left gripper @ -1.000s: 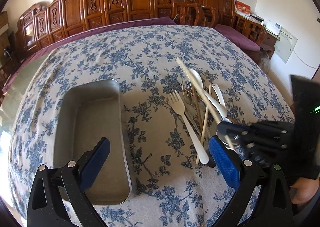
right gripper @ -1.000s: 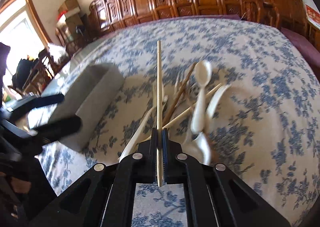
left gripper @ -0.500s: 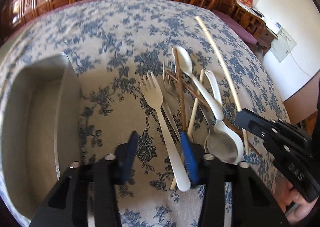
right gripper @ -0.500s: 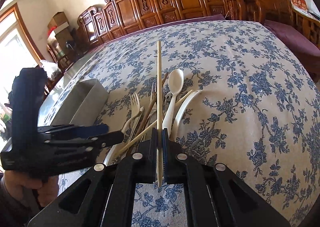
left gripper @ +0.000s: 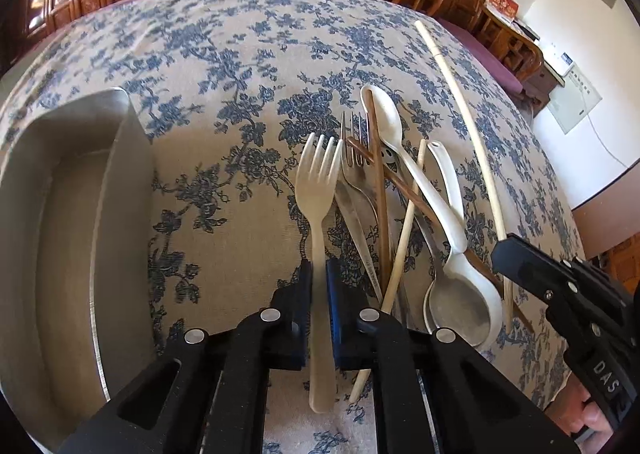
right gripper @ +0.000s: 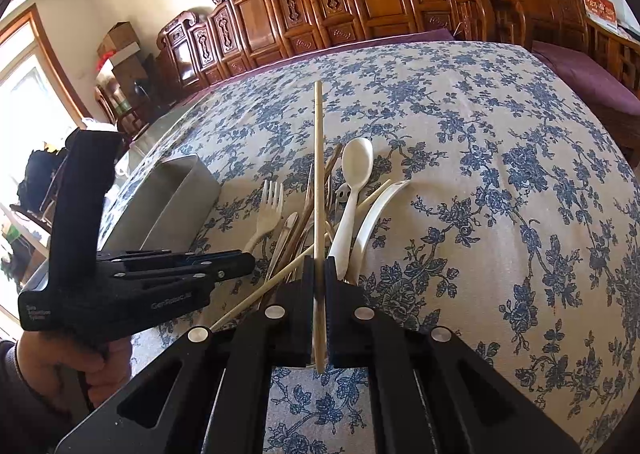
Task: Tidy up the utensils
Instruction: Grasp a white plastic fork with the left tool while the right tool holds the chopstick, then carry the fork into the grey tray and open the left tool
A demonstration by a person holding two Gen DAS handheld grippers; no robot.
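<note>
My left gripper [left gripper: 318,274] is shut on the handle of a cream plastic fork [left gripper: 318,181] that lies on the floral tablecloth; the fork also shows in the right wrist view [right gripper: 269,213]. My right gripper [right gripper: 319,270] is shut on a pale chopstick [right gripper: 318,173] and holds it above the pile; it also shows in the left wrist view [left gripper: 468,125]. The pile holds a metal fork [left gripper: 354,169], brown chopsticks [left gripper: 380,193], a pale chopstick [left gripper: 404,230] and white spoons [left gripper: 400,149].
A grey metal tray [left gripper: 68,238] sits on the cloth left of the pile, also in the right wrist view [right gripper: 168,205]. Carved wooden chairs [right gripper: 360,5] line the far table edge. A purple cushion [right gripper: 592,77] lies at the right.
My left gripper moved right from the tray to the pile and closed on the cream fork's handle. My right gripper lifted the pale chopstick higher and stayed shut on it.
</note>
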